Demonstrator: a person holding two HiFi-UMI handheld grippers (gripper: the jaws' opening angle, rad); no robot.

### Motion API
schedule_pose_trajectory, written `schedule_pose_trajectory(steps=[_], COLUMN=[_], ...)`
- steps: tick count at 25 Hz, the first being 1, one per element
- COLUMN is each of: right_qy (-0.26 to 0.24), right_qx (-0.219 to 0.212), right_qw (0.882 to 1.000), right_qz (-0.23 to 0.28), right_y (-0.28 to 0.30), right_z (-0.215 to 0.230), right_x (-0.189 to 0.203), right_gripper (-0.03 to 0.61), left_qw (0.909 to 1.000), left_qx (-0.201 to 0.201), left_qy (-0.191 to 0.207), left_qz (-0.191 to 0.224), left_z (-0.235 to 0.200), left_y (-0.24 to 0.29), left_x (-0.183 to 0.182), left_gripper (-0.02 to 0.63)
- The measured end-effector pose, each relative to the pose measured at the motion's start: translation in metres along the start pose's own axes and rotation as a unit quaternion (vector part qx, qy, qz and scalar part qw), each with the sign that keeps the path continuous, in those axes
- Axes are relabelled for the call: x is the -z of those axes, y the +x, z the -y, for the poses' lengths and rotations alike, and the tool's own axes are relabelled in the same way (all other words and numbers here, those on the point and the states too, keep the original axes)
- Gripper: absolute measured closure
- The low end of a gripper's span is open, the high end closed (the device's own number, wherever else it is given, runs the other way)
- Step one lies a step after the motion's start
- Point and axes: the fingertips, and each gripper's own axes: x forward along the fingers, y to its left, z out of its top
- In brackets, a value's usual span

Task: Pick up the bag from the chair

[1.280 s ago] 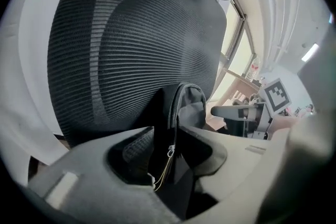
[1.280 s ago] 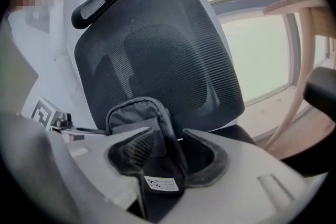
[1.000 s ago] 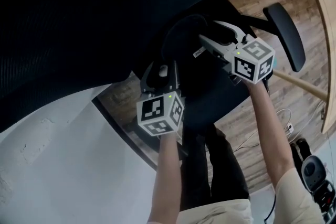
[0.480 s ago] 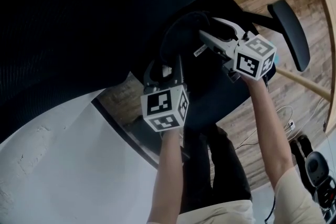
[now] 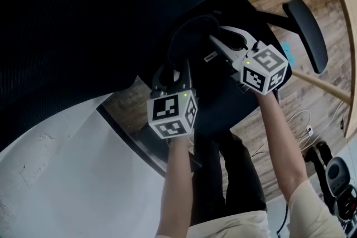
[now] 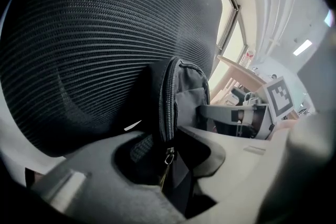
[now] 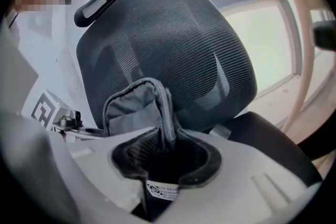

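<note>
Two clamped holds: the left gripper (image 5: 172, 69) and the right gripper (image 5: 216, 43) each pinch the dark grey zippered fabric bag (image 7: 131, 107), which sits upright before the black mesh-backed office chair (image 7: 173, 29). Lift both evenly, so neither pinch slips.

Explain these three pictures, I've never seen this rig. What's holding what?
No robot here: a person holds a two-jaw tool in each hand. The head view looks down from a camera on the person's head; the cubes with square markers are parts of the grippers. The other two pictures come from cameras riding on each gripper, looking along its jaws. The left gripper is clamped on the zipper edge of a dark grey bag. The right gripper is clamped on the same bag, near a small label. Behind the bag stands an office chair's mesh backrest; its seat shows below.
</note>
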Motion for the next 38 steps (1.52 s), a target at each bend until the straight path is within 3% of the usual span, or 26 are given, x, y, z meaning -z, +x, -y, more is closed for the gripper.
schedule_pose_trajectory(steps=[7,18,27,38], right_qy=[-0.01,-0.017,-0.04,-0.018], right_qx=[0.041,0.052,0.082,0.137], right_qw=[0.999,0.998,0.994,0.985], right_qz=[0.0,0.033,0.061,0.105], right_y=[-0.018,-0.082,-0.171,-0.307], right_z=[-0.015,-0.051,-0.104,-0.161], right_x=[-0.001,-0.017,-0.045,-0.08], right_gripper=[0.486,0.491,0.495,0.499], left_qw=[1.0,0.9991,0.9967,0.9916], left_qx=[0.003,0.006,0.02,0.065], left_qy=[0.007,0.028,0.058,0.102], left_qz=[0.001,0.03,0.053,0.046], left_z=[0.004,0.045,0.102,0.203], left_y=[-0.013,-0.067,-0.141,-0.242], left_x=[-0.003,-0.015,-0.039,-0.07], left_gripper=[0.52,0.522,0.525,0.529])
